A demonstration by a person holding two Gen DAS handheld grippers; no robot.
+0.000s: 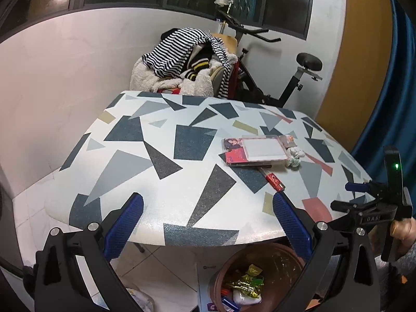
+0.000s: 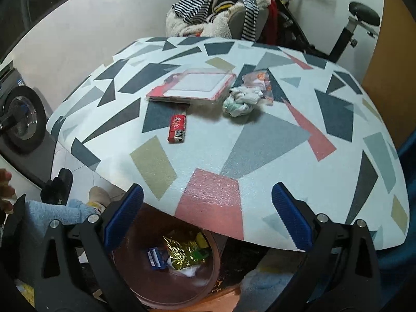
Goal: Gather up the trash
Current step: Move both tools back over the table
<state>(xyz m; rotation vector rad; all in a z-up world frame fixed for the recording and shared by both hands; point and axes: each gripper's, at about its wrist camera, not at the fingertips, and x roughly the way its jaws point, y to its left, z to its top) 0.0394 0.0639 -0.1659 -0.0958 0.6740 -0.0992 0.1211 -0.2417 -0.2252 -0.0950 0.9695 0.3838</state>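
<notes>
A brown bin [image 1: 260,257] [image 2: 135,275] stands on the floor under the table's near edge, holding a gold wrapper [image 1: 245,282] [image 2: 182,253], a blue packet and white scraps. On the patterned table [image 1: 161,182] [image 2: 260,161] lie a crumpled white tissue [image 1: 295,157] [image 2: 241,101], a clear orange-printed wrapper [image 2: 260,80], a red lighter [image 1: 275,182] [image 2: 177,128] and a red-framed card case [image 1: 256,150] [image 2: 197,84]. My left gripper [image 1: 208,223] hangs open over the table edge, empty. My right gripper [image 2: 208,221] is open too, empty, above the bin and table edge.
A chair piled with striped and fleece clothes [image 1: 187,62] [image 2: 221,7] stands behind the table, an exercise bike [image 1: 280,78] to its right. A washing machine door [image 2: 22,119] shows at left. A blue curtain [image 1: 400,78] hangs at right. Papers lie on the floor by the bin.
</notes>
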